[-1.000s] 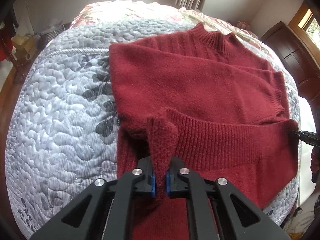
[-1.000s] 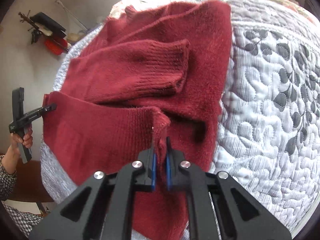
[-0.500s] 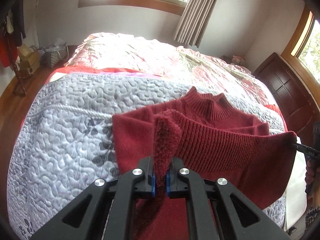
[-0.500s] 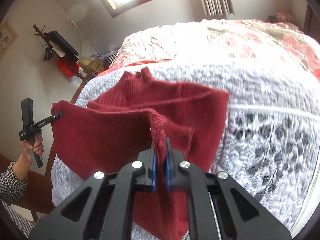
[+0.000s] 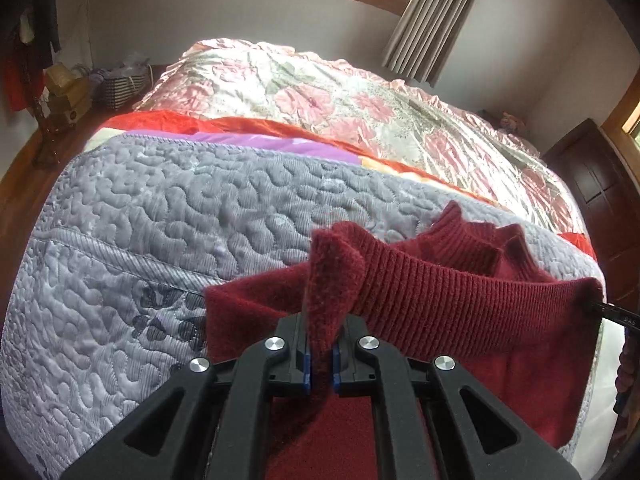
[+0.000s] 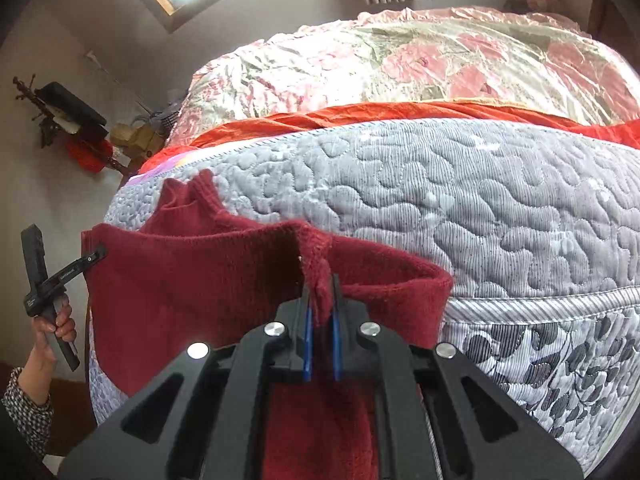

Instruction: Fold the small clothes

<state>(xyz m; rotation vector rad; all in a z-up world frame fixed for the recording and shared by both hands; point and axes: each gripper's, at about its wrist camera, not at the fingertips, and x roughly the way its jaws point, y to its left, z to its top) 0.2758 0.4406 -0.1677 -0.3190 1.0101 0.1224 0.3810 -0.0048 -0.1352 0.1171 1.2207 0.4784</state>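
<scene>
Your left gripper [image 5: 320,354] and right gripper [image 6: 320,340] each pinch a corner of the dark red sweater's [image 5: 460,300] ribbed hem, lifted above the grey quilted bedspread [image 5: 160,220].

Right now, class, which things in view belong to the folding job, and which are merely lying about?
Job:
red sweater
left gripper, right gripper, both clamped on its hem
grey quilt

Lying about:
floral bedspread
curtain
coat stand
</scene>
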